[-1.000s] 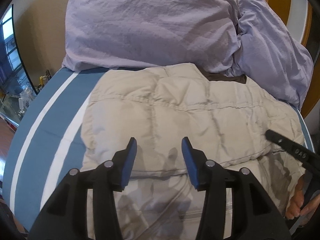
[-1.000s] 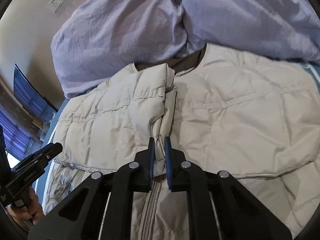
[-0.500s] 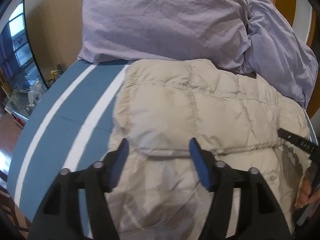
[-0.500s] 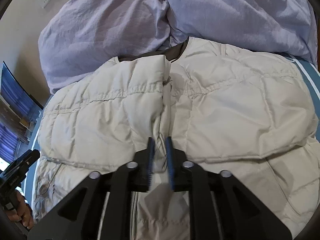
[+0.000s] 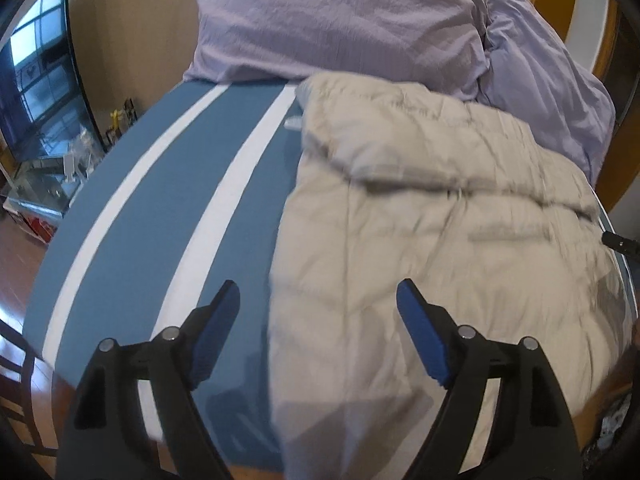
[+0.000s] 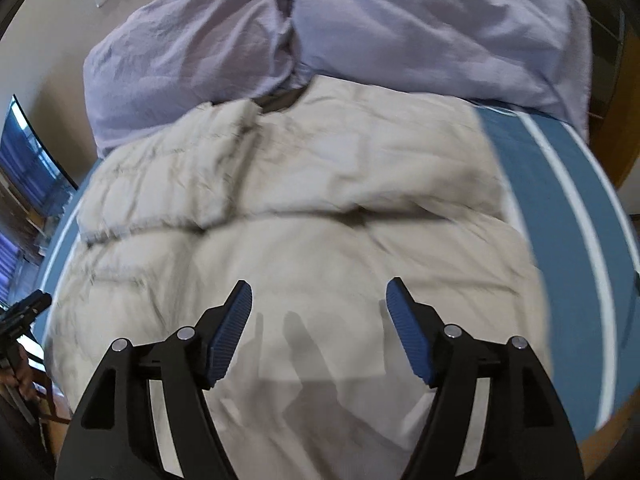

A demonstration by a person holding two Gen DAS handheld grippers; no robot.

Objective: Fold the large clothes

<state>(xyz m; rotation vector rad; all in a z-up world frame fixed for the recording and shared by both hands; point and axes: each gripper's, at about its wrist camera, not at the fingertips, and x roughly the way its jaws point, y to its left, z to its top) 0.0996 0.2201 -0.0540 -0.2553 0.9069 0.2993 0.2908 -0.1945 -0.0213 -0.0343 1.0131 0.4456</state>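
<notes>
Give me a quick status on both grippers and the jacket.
Left gripper and right gripper open, jaws just opened, nothing between. Beige puffer jacket flat on striped bedspread, collar at lilac pillows. Nothing in the way.

A bed (image 5: 168,216) with a blue, white-striped cover lies ahead of the jaws. Beyond them, lilac pillows (image 5: 340,16) rest against a beige wall (image 5: 132,28); a window (image 5: 36,92) glows far left, above wooden floor (image 5: 16,264).

Beige puffer jacket (image 6: 304,208) — folded, on bed
</notes>
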